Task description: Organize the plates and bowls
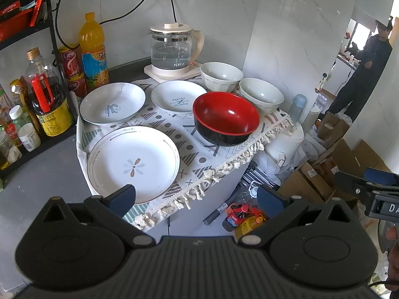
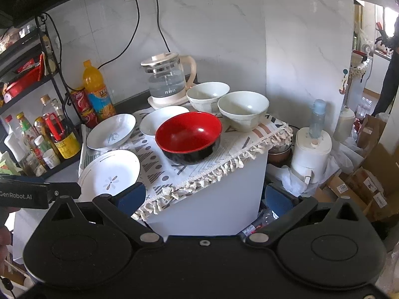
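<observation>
On a patterned cloth (image 1: 174,127) (image 2: 154,167) lie three white plates: a large flower plate (image 1: 133,164) (image 2: 109,174) at the front, a "Sweet" plate (image 1: 112,103) (image 2: 111,132) at back left and a "Bakery" plate (image 1: 178,96) (image 2: 159,119). A red and black bowl (image 1: 225,118) (image 2: 189,135) stands right of them, with two pale bowls (image 1: 221,76) (image 1: 261,95) (image 2: 207,96) (image 2: 243,109) behind. My left gripper (image 1: 197,195) is open just before the flower plate's near rim. Open too, my right gripper (image 2: 204,196) hangs off the table's front corner, holding nothing.
A glass kettle (image 1: 172,49) (image 2: 167,82) stands on its base at the back. Bottles and cans (image 1: 49,94) (image 2: 49,134) fill a rack on the left. Boxes (image 1: 324,172), a white appliance (image 2: 311,157) and clutter lie on the floor right of the table. A person (image 1: 361,74) stands far right.
</observation>
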A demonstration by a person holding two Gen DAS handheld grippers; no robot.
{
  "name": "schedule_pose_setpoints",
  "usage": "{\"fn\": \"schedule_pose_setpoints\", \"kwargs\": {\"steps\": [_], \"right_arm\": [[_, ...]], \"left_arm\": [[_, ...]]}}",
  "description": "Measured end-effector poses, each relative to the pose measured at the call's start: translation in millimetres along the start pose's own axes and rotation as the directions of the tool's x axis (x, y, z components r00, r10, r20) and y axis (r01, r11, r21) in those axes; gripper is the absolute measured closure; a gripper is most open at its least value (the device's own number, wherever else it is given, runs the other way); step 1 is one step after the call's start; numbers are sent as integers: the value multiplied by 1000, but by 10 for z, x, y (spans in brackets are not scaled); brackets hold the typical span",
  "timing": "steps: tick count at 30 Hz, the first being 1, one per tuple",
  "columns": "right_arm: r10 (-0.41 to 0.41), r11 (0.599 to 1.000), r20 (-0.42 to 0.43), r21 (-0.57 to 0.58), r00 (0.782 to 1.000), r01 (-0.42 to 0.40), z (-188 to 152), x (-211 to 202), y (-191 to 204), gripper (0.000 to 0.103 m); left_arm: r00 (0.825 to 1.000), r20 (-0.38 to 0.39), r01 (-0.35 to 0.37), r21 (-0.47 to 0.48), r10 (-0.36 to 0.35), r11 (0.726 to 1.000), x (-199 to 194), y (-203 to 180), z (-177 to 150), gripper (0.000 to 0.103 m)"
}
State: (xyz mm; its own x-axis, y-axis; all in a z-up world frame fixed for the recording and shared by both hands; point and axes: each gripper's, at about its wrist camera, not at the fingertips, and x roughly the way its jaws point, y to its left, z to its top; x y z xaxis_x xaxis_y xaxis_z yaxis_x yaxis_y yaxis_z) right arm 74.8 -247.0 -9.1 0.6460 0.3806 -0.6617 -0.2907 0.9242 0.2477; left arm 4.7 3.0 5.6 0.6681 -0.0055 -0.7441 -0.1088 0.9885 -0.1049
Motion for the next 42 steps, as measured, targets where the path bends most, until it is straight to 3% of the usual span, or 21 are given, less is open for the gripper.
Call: {"fn": "schedule_pose_setpoints", "kwargs": {"steps": [28,42], "right_arm": [[-12,1000,-10,-19,1000,11,78,17,50,0],[-10,999,-24,-37,1000,9,147,48,59,0]], "left_arm": [[1000,26,9,1,-9,1000,-75,14,110,1],[1000,3,12,-20,-12,1000,-3,46,152,1]]}}
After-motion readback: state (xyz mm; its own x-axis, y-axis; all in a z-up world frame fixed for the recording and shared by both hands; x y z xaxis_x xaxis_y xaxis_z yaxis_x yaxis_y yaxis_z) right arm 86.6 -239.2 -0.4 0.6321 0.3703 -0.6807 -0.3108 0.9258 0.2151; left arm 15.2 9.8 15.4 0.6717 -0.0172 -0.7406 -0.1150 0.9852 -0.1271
